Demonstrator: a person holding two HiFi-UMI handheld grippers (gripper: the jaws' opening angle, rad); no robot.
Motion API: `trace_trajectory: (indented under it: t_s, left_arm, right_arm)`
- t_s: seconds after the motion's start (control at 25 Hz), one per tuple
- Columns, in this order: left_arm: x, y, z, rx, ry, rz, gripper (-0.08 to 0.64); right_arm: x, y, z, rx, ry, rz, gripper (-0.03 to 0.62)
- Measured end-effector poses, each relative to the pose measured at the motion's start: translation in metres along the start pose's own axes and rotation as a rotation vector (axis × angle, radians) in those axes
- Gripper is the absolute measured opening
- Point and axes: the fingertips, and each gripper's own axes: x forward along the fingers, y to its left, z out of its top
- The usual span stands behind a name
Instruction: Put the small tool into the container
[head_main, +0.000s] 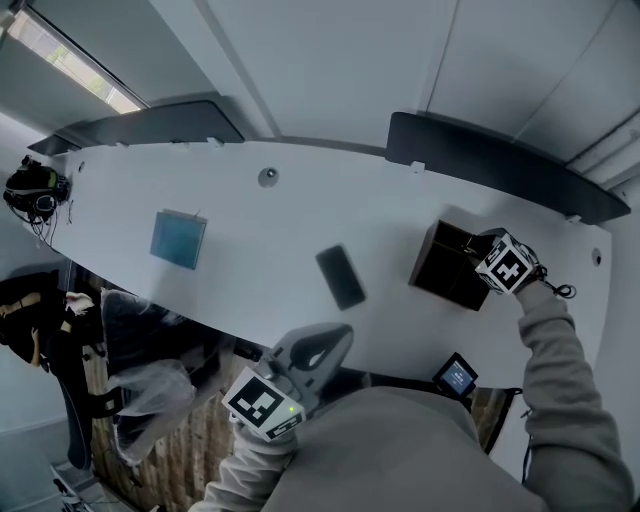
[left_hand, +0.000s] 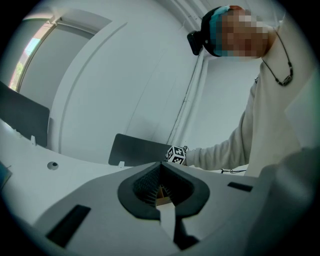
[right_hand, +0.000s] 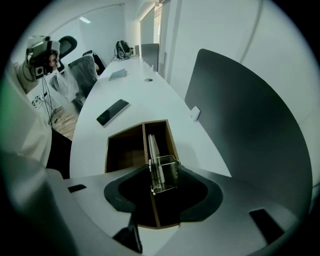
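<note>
The container, a dark wooden box (head_main: 445, 262) with two compartments (right_hand: 125, 150), stands on the white table (head_main: 300, 210) at the right. My right gripper (right_hand: 163, 167) hovers right over it, its jaws standing apart, open. Between them is the small metal tool (right_hand: 159, 177), a wire-and-spring piece whose flat blade reaches down into the right compartment along the divider. In the head view that gripper (head_main: 478, 248) sits at the box's right edge. My left gripper (head_main: 335, 335) is held near my body off the table's front edge, shut (left_hand: 161, 172) with nothing in it.
A black phone (head_main: 340, 277) lies mid-table left of the box. A blue-grey square pad (head_main: 178, 238) lies further left. Dark divider panels (head_main: 490, 160) line the far edge. A small screen device (head_main: 456, 376) sits below the front edge, and headphones (head_main: 35, 190) lie at the table's left end.
</note>
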Motion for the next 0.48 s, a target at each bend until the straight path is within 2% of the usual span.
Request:
trace_trajectory:
  t_s: [0.48]
  left_arm:
    - [0.002, -0.003, 0.01, 0.034, 0.003, -0.071, 0.003]
  right_arm:
    - [-0.034, 0.007, -0.01, 0.111, -0.045, -0.064, 0.155]
